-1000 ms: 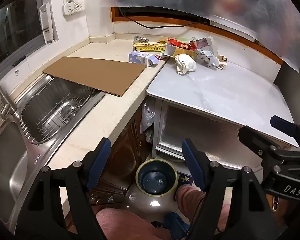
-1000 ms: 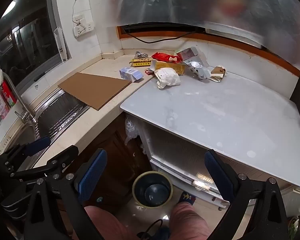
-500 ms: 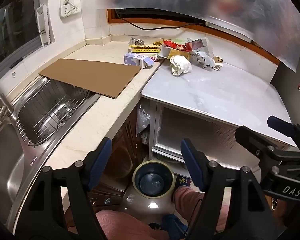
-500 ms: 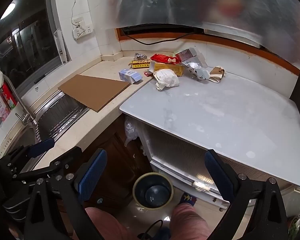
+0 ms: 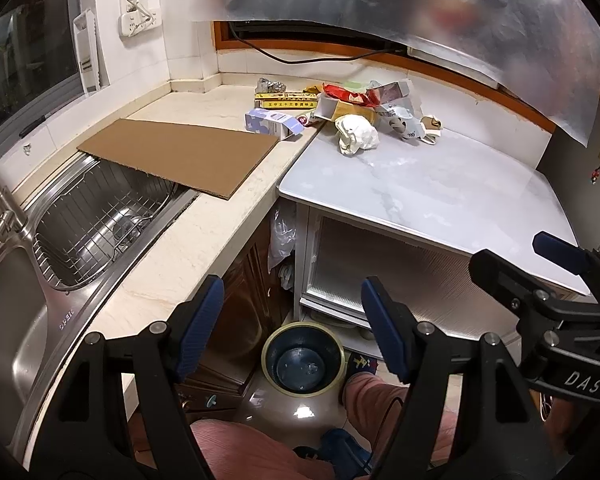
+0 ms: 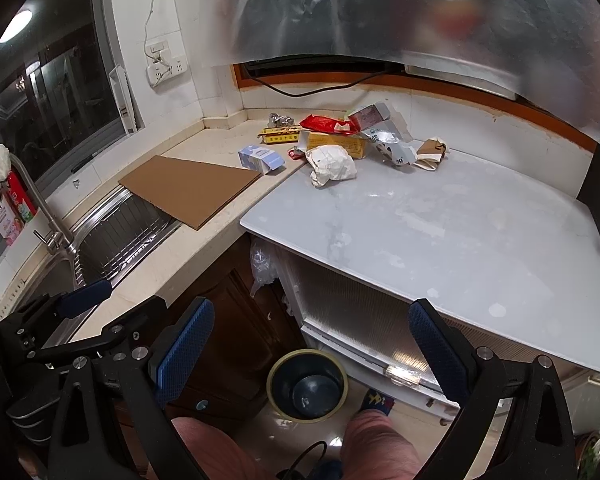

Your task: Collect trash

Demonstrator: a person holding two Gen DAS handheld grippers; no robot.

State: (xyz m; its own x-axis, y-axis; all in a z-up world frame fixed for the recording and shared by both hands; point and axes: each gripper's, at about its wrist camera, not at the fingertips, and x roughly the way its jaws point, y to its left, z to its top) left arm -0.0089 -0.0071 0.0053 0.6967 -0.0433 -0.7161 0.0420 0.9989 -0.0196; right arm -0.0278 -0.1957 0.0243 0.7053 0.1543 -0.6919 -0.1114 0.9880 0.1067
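Left gripper (image 5: 292,320) and right gripper (image 6: 312,344) jaws wide, empty, above bin (image 6: 308,386), trash pile (image 6: 340,148) far back on surface (image 6: 440,232).

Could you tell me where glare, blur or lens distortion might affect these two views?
Left wrist view: fisheye bends the counter edge; the hanging plastic sheet is blurred; a glare spot sits on the floor below the bin. Right wrist view: a lamp reflects in the window; the white tabletop shows soft sheen.
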